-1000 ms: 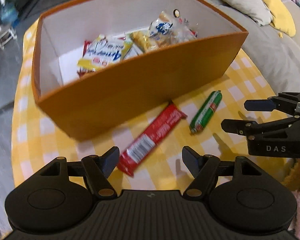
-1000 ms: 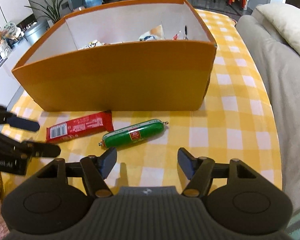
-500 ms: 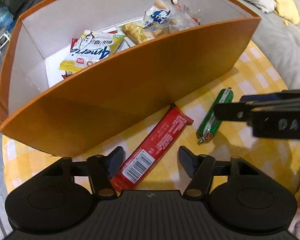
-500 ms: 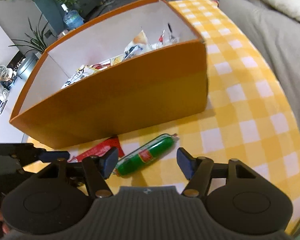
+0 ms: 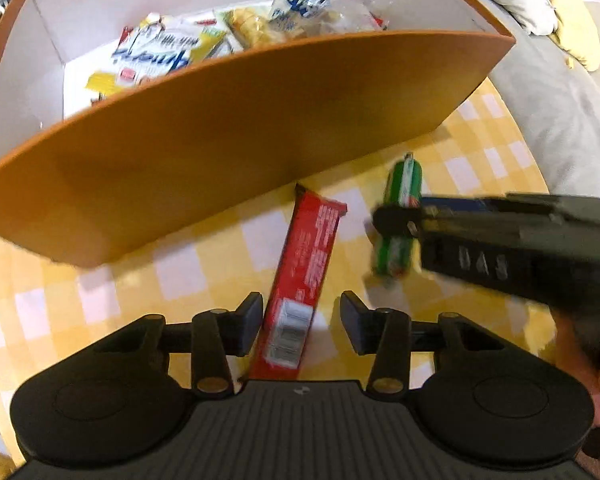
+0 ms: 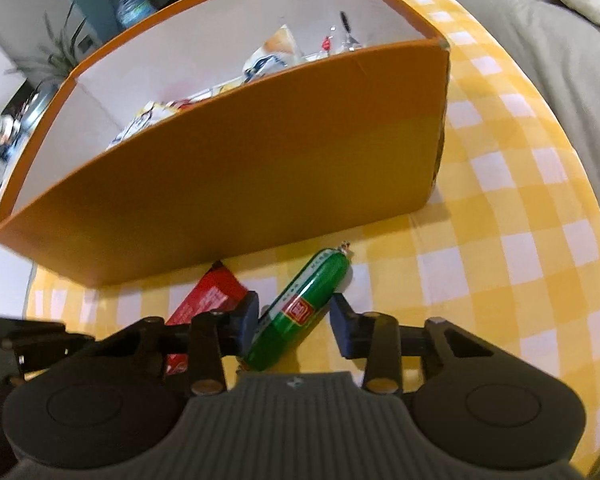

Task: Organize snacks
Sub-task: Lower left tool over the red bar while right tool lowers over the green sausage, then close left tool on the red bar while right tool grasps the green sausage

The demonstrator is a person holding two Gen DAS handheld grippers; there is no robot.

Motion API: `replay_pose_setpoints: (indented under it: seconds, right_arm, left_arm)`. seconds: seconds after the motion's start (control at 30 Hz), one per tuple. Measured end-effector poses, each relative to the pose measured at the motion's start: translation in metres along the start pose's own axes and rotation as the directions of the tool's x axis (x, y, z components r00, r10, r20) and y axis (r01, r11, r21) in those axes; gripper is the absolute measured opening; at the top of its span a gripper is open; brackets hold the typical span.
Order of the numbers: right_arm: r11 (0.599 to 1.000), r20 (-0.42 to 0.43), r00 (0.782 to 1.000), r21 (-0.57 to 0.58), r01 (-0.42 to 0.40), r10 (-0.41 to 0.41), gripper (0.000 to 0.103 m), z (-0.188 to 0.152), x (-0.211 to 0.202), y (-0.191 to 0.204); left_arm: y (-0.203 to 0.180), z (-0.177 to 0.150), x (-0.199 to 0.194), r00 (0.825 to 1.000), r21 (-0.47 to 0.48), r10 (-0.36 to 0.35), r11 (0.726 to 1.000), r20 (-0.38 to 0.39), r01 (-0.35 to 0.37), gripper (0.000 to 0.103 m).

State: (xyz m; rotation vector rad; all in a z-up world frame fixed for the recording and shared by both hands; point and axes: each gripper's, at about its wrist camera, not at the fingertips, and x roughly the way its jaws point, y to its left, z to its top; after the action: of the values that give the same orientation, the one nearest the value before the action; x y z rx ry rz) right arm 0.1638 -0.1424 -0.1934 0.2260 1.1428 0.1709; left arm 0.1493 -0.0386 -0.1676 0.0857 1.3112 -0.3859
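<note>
Moving in closer than before, the left gripper [image 5: 300, 320] now straddles the red bar [image 5: 306, 264] beside the orange box [image 5: 236, 152]; the right gripper [image 6: 294, 320] straddles the green sausage [image 6: 300, 308]. Both gape open, ready to squeeze.

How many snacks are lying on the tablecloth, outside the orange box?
2. The red bar lies between the open left gripper's jaws; the green sausage lies between the open right gripper's jaws. Both sit before the orange box; its wall may hide others.
</note>
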Motion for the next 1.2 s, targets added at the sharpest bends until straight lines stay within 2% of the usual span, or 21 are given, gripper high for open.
replay_pose_setpoints:
  seconds: [0.13,0.27,0.43,0.67,0.73,0.77,0.87,1.1,1.2]
  right_arm:
    - [0.998,-0.02,0.999,-0.048,0.028,-0.029,0.025,-0.006,-0.007,-0.001]
    - [0.991,-0.045,0.997,-0.121,0.064,-0.07,0.021,-0.016,-0.015,-0.006]
    - [0.974,-0.072,0.989,-0.198,0.11,-0.127,0.02,-0.025,-0.015,-0.005]
    - [0.965,-0.028,0.992,-0.237,0.114,-0.125,0.021,-0.031,-0.017,-0.007]
    - [0.962,-0.016,0.992,-0.247,0.116,-0.124,0.021,-0.032,-0.016,-0.006]
    - [0.961,-0.011,0.992,-0.25,0.117,-0.124,0.021,-0.032,-0.016,-0.004]
    - [0.964,-0.008,0.995,-0.247,0.097,-0.102,0.028,-0.032,-0.017,-0.005]
    - [0.954,-0.007,0.993,-0.277,0.111,-0.118,0.028,-0.033,-0.016,0.001]
    - [0.952,-0.004,0.992,-0.281,0.118,-0.124,0.025,-0.033,-0.016,0.001]
  left_arm:
    - [-0.013,0.005,0.006,0.999,0.079,0.051,0.996,0.013,-0.052,0.061]
    - [-0.024,0.006,0.01,0.996,0.14,0.089,0.986,0.02,-0.091,0.061]
    - [-0.024,0.008,0.012,0.993,0.107,0.116,0.987,0.02,-0.117,0.063]
    - [-0.03,0.008,0.014,0.988,0.098,0.157,0.983,0.016,-0.157,0.068]
    - [-0.031,0.008,0.017,0.986,0.071,0.169,0.983,0.016,-0.17,0.073]
    - [-0.028,0.008,0.017,0.987,0.047,0.162,0.986,0.017,-0.162,0.072]
    - [-0.027,0.003,0.015,0.984,0.021,0.17,0.985,0.045,-0.171,0.07]
    - [-0.026,-0.001,0.013,0.981,-0.03,0.186,0.982,0.058,-0.184,0.073]
    - [-0.026,-0.001,0.014,0.977,-0.047,0.205,0.978,0.058,-0.202,0.079]
